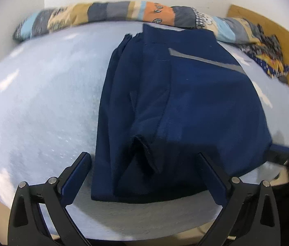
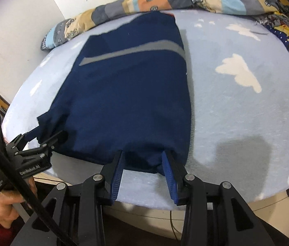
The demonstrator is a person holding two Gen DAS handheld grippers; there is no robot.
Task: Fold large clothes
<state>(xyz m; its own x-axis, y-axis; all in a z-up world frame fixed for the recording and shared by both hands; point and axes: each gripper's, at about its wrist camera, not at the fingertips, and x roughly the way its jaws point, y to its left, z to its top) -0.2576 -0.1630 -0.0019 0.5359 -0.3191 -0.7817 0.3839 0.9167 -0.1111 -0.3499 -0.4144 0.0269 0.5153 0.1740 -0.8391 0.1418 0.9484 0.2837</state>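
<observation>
A pale blue blanket (image 2: 236,106) (white clouds on it) covers the bed; a patchwork quilt (image 2: 148,0) lies bunched along the wall.

Folded navy garment (image 1: 185,106) lies between the left gripper's (image 1: 144,160) spread fingers (image 1: 79,172).

L hand-held gripper (image 1: 143,170) jaws wide; R hand-held gripper (image 2: 143,165) part-open.
</observation>
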